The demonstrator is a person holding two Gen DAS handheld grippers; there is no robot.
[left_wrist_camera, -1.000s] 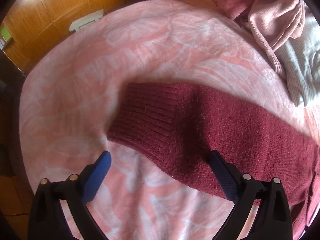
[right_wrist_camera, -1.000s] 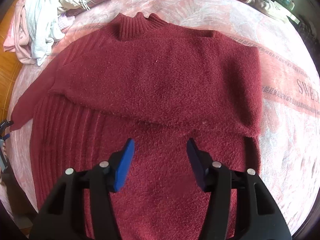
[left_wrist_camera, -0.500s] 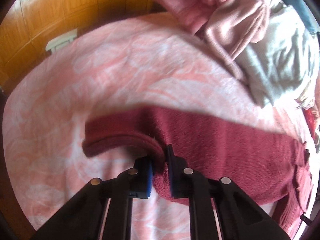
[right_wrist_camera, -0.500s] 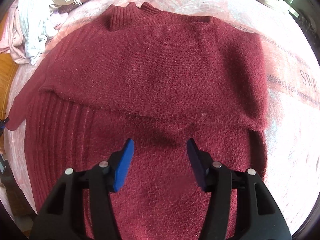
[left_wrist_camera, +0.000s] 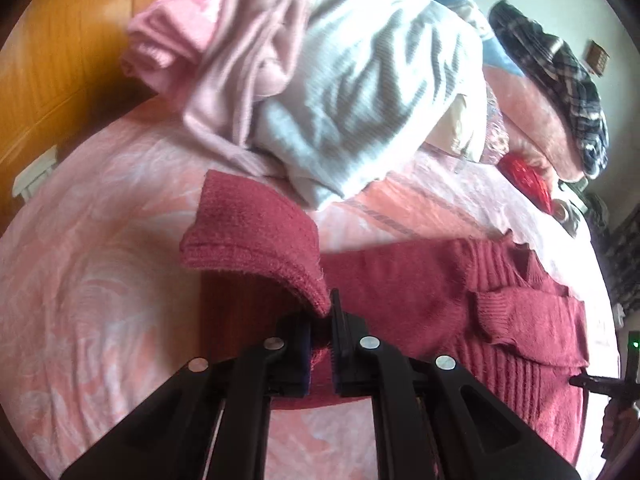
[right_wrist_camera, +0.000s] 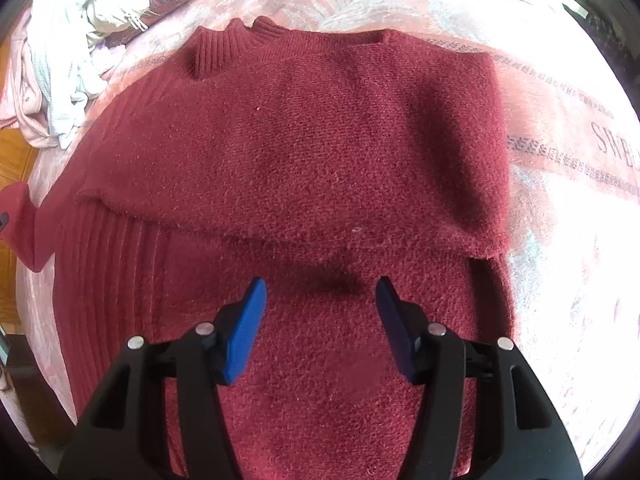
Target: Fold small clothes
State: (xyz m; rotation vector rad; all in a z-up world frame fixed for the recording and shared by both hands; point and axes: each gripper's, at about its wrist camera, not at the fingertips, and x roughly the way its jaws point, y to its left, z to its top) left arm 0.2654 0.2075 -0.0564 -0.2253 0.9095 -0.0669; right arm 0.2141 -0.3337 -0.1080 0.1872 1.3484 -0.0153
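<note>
Since a second ago my left gripper (left_wrist_camera: 326, 332) has snapped shut on the sweater's sleeve (left_wrist_camera: 256, 236) and lifted its cuff off the pink bedspread (left_wrist_camera: 92, 264). The pinched bit is hidden between the pads, and this view is blurry. The red sweater (right_wrist_camera: 304, 152) lies flat on the bedspread, its bottom edge cut off. My right gripper (right_wrist_camera: 320, 304) hangs over its middle, fingers spread, holding nothing.

Printed lettering on the pink bedspread (right_wrist_camera: 568, 92), right of the maroon sweater (right_wrist_camera: 304, 152): the letters "SWE" can be read, the remainder cut off at the frame edge.
</note>
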